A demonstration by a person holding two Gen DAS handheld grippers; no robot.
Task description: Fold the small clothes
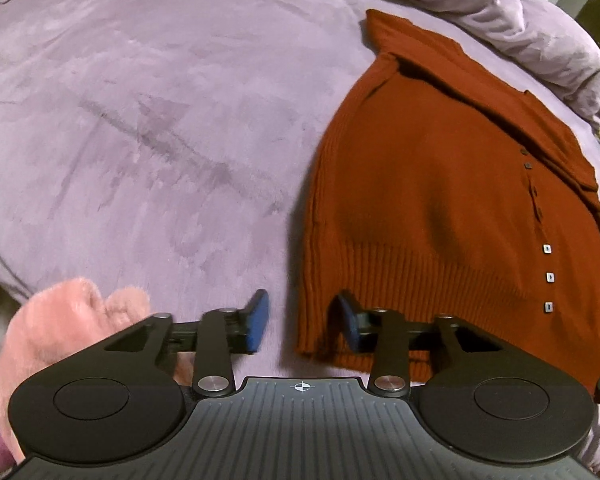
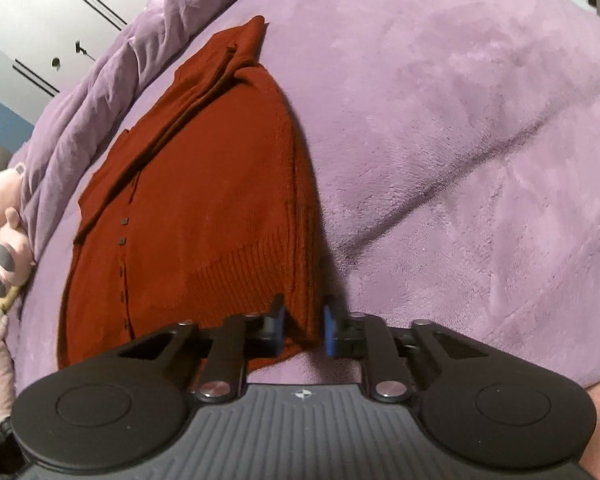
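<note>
Right gripper (image 2: 304, 330) pitched down at the ribbed hem corner of the rust-red knit cardigan (image 2: 204, 216). That edge sits between the blue-padded fingers (image 2: 278, 322), gap narrow, pads look pressed on the fabric. Cardigan lies flat on the purple plush blanket (image 2: 460, 140), small dark buttons (image 2: 124, 222) along its placket. Pink plush toy (image 2: 8, 232) at left edge, white cabinet (image 2: 60, 4) behind.

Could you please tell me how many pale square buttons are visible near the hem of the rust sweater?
3, in the left wrist view on the rust sweater: upper, middle, lowest, in a column on the ribbed hem. Darker buttons sit higher; more may be hidden.
</note>
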